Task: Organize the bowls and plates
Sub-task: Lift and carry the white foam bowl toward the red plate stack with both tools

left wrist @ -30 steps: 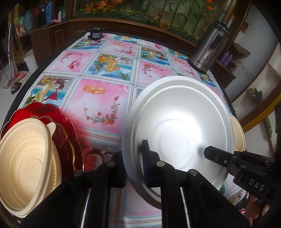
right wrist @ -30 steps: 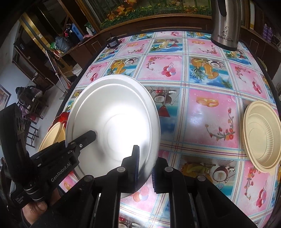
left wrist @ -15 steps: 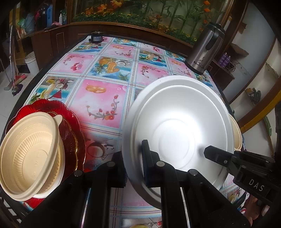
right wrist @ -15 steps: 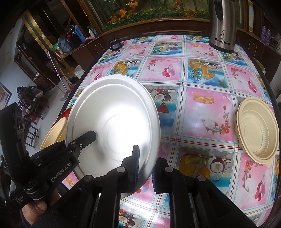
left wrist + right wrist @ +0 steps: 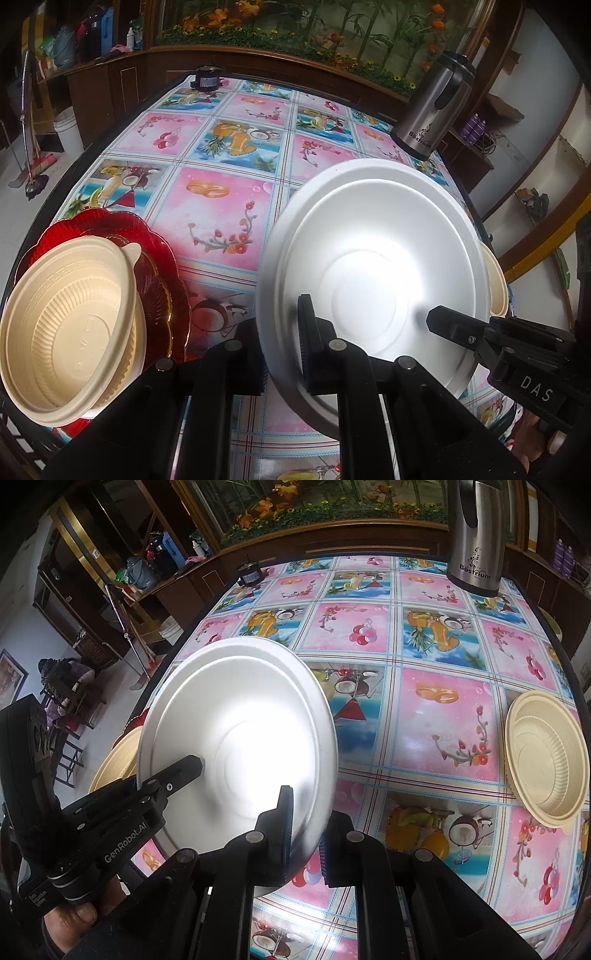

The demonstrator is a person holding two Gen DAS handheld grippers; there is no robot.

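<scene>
The table [image 5: 221, 206] wears a glossy cloth of pink and blue squares printed with fruit, coconuts and flower sprigs; a dark edge runs round it. A steel flask [image 5: 434, 110] with a black handle and lid stands upright near the far right corner, lettering on its lower side; a small black round object [image 5: 207, 79] sits at the far left edge. Beyond the table a dark wooden counter [image 5: 122, 81] curves along the wall, with a mural of bamboo and orange flowers [image 5: 295, 22] above it; bottles and bags crowd its left end. A white bucket [image 5: 68, 129] and a mop [image 5: 33, 177] stand on the pale floor at left.
</scene>
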